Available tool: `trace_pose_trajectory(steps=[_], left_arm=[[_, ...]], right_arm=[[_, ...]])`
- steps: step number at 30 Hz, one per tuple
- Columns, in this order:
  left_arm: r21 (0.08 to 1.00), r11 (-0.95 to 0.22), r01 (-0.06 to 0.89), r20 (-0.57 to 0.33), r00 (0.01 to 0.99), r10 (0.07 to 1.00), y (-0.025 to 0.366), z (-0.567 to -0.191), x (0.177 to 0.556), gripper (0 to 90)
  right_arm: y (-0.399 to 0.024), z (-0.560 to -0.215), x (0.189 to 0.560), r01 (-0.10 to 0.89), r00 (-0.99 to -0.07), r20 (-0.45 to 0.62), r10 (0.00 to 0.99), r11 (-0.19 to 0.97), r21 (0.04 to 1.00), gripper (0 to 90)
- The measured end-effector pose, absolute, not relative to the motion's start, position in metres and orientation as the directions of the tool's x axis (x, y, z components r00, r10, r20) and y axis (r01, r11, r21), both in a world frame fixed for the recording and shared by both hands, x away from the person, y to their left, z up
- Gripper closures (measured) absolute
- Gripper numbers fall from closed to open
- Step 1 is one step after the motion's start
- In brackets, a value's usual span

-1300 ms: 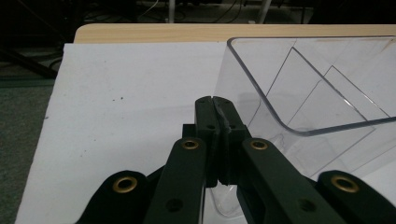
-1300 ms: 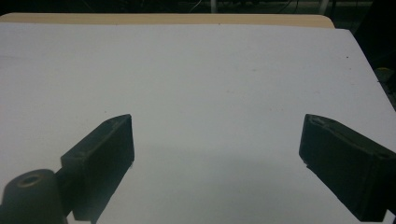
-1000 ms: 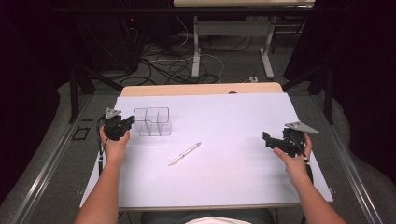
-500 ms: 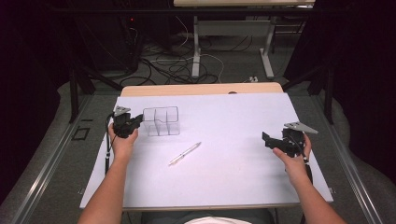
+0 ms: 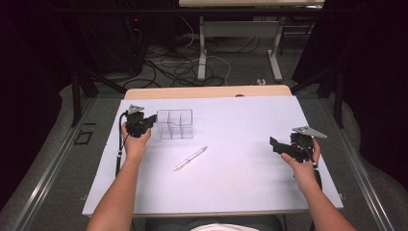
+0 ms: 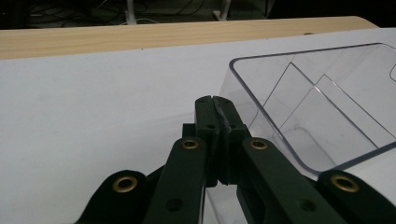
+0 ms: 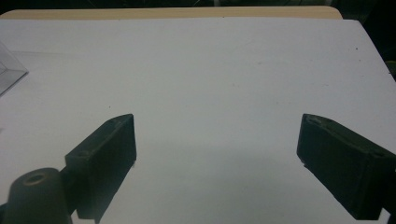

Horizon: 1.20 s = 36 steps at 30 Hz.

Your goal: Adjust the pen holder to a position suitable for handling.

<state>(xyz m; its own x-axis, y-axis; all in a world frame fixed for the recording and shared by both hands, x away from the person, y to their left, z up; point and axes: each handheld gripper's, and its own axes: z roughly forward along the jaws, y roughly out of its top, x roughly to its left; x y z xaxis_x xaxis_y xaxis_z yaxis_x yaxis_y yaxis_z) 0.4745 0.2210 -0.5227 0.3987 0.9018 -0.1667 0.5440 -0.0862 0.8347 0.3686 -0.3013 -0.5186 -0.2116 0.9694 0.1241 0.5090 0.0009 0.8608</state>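
The clear plastic organizer (image 5: 175, 124) stands on the white sheet (image 5: 240, 183) that covers the desk (image 5: 207, 91), in the far left part of it, and thin walls divide it into compartments. I take this organizer as the landmark.

The left gripper (image 5: 153, 119) is just beside the left wall of the organizer. Its jaws are pressed together with nothing between them. In the left gripper view the closed tips (image 6: 215, 103) are very near the rounded corner of the organizer (image 6: 327, 107); I cannot tell if they touch it.

The white pen (image 5: 190, 158) lies flat on the sheet on the near side of the organizer, a little to its right, at a slant and apart from it.

The right gripper (image 5: 274, 143) is well apart from the organizer, far to its right, in the person's right hand (image 5: 302, 166). Its jaws stand wide, and in the right gripper view (image 7: 217, 154) there is bare sheet between them.
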Motion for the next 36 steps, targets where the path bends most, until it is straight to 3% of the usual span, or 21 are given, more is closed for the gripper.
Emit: trace_pose_trajectory(steps=[36], left_arm=[[0.821,-0.143,0.552,-0.183,0.492,0.851,0.139,-0.532,0.466,90.0]], right_arm=[[-0.303,-0.517,0.368,0.504,-0.216,0.126,0.968,0.000,0.864,11.7]])
